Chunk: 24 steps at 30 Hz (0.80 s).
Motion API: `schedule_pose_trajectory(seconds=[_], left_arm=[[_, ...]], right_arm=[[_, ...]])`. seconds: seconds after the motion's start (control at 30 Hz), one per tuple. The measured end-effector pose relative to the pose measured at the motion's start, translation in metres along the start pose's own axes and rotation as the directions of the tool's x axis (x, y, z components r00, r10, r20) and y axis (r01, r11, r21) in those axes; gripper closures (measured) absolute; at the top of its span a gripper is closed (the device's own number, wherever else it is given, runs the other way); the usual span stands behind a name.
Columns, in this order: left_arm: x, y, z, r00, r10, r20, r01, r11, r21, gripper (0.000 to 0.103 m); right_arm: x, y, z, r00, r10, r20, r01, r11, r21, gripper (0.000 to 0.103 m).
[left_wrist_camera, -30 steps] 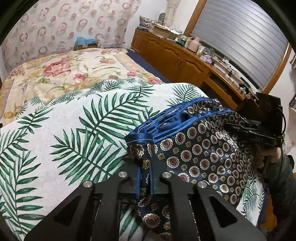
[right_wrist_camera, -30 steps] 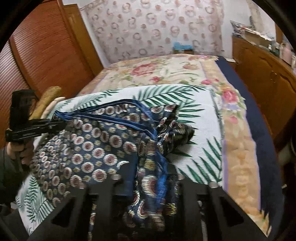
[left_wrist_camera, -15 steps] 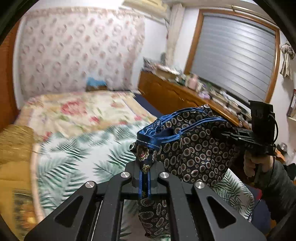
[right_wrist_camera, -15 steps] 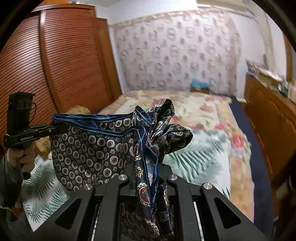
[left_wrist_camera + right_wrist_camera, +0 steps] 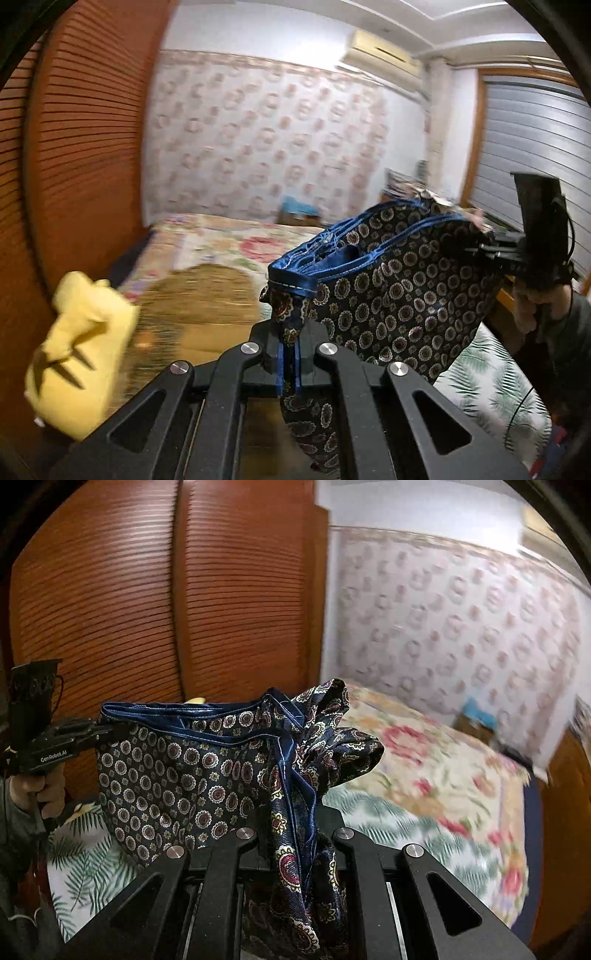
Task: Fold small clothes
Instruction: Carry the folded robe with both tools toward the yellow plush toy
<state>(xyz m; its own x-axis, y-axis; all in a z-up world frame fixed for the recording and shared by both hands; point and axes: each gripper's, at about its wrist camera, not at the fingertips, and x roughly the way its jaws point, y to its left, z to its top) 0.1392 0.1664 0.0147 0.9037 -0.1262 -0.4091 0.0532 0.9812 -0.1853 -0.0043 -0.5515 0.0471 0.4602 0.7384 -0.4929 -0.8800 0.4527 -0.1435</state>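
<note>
Right gripper pinches one end of the patterned shorts, waistband stretched level across to the left gripper, clamped on the far corner. Shorts hang above the bed; wooden wardrobe behind.

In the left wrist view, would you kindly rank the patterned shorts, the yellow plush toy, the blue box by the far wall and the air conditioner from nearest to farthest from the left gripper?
1. Patterned shorts: pinched in the left gripper, hanging right.
2. Yellow plush toy: low on the left.
3. Blue box: past the bed, at the wall's foot.
4. Air conditioner: high on the wall, upper right.
</note>
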Motion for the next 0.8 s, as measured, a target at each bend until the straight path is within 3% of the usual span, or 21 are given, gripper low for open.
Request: schedule_pose_trajectory(seconds=[0.13, 0.47, 0.8], left_arm=[[-0.007, 0.033, -0.011, 0.998, 0.069, 0.012, -0.068, 0.997, -0.048, 0.099], [-0.035, 0.08, -0.054, 0.986, 0.167, 0.001, -0.165, 0.976, -0.139, 0.099], [-0.038, 0.099, -0.089, 0.97, 0.231, -0.073, -0.241, 0.951, -0.193, 0.099]], right_arm=[[0.043, 0.006, 0.035, 0.999, 0.041, -0.017, -0.043, 0.995, -0.087, 0.091], [0.126, 0.01, 0.076, 0.99, 0.105, -0.099, -0.127, 0.957, -0.261, 0.091], [0.203, 0.031, 0.099, 0.985, 0.112, -0.132, -0.148, 0.939, -0.311, 0.088]])
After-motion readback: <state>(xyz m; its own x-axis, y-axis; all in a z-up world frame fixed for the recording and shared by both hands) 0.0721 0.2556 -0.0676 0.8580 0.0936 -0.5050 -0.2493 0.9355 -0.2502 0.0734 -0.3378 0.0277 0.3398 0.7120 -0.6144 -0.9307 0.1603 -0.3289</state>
